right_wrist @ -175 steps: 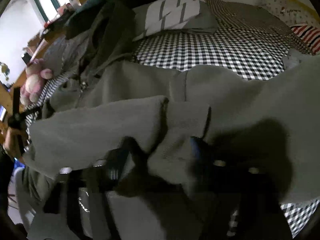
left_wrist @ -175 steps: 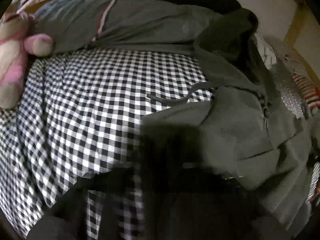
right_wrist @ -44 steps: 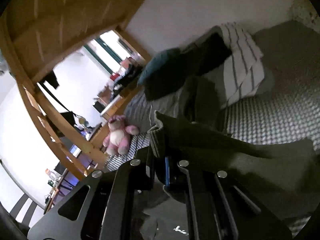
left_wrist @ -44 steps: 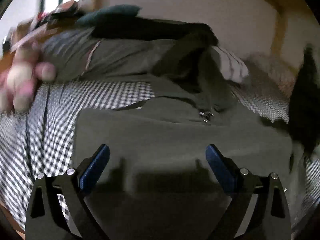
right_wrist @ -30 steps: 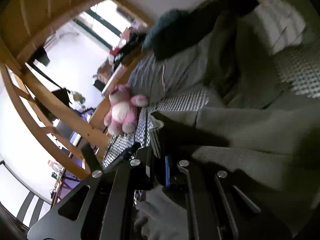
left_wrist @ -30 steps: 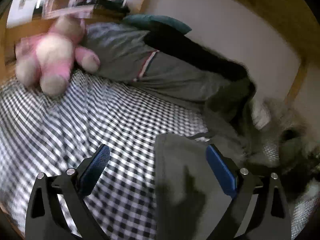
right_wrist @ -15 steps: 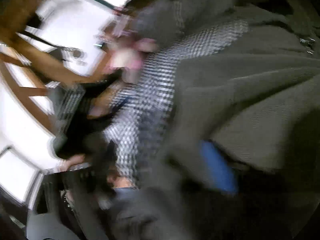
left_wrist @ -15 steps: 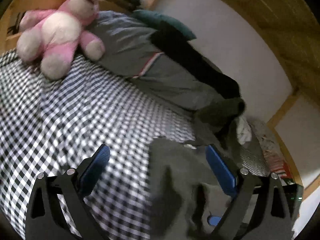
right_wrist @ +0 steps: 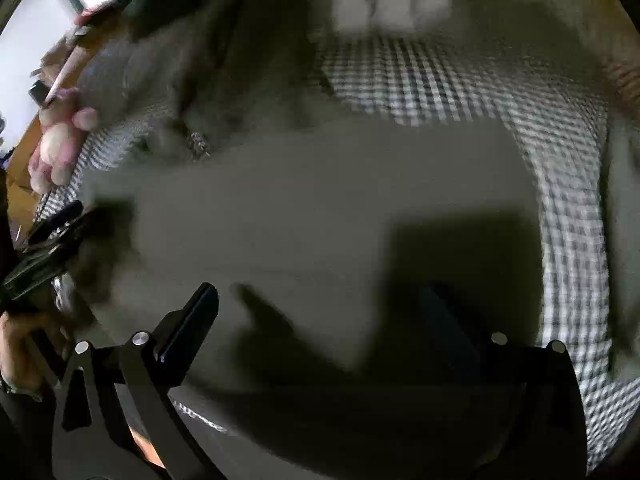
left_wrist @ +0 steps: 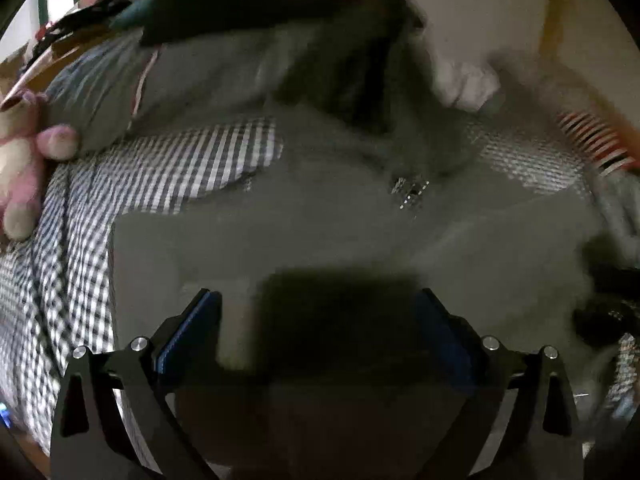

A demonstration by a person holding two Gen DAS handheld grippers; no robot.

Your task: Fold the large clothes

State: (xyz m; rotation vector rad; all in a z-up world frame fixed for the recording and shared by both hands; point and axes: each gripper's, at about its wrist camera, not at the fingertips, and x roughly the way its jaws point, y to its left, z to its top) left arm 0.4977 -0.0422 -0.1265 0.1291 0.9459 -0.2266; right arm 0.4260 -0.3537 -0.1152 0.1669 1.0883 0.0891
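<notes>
Hoodie (left_wrist: 320, 216) lies flat on bed (left_wrist: 72, 248), partly folded; left tool (left_wrist: 316, 320) and right tool (right_wrist: 320, 312) both wide, holding nothing, above it. Mid-fold, between grasps; next likely grip bottom hem, fold toward zip (left_wrist: 410, 192)

Dim, motion-blurred fisheye views with dark shadows and curved edges.

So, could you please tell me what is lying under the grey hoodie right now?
The grey hoodie lies spread on a black-and-white checked bedsheet, which shows around its left and far edges. Whatever is directly beneath its folded middle is covered and cannot be seen.
</notes>
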